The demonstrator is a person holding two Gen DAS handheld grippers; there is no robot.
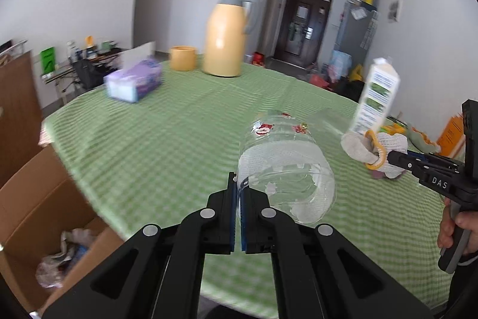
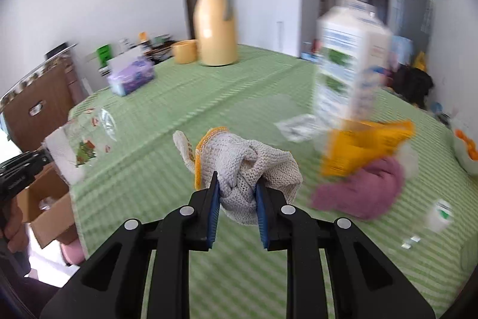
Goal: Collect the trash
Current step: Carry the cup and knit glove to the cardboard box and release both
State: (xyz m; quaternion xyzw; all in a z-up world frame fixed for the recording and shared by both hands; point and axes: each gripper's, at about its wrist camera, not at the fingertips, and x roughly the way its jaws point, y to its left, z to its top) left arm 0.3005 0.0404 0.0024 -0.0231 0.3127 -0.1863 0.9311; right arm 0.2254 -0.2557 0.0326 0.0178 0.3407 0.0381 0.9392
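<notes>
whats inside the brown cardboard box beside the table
The open brown cardboard box holds crumpled whitish paper and clear plastic wrapping. Its near wall and the green checked tablecloth's edge hide the rest, and what lies beneath the pile cannot be seen.

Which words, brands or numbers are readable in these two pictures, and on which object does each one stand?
"DAS": white letters on the black body of the right gripper, seen from the left wrist view.
Milk carton: printed panels, too blurred to read.
Clear plastic bottle: red and green pictures only, no readable words.
Tissue pack: blurred, unreadable.
Small white cup: green mark, unreadable.
</notes>
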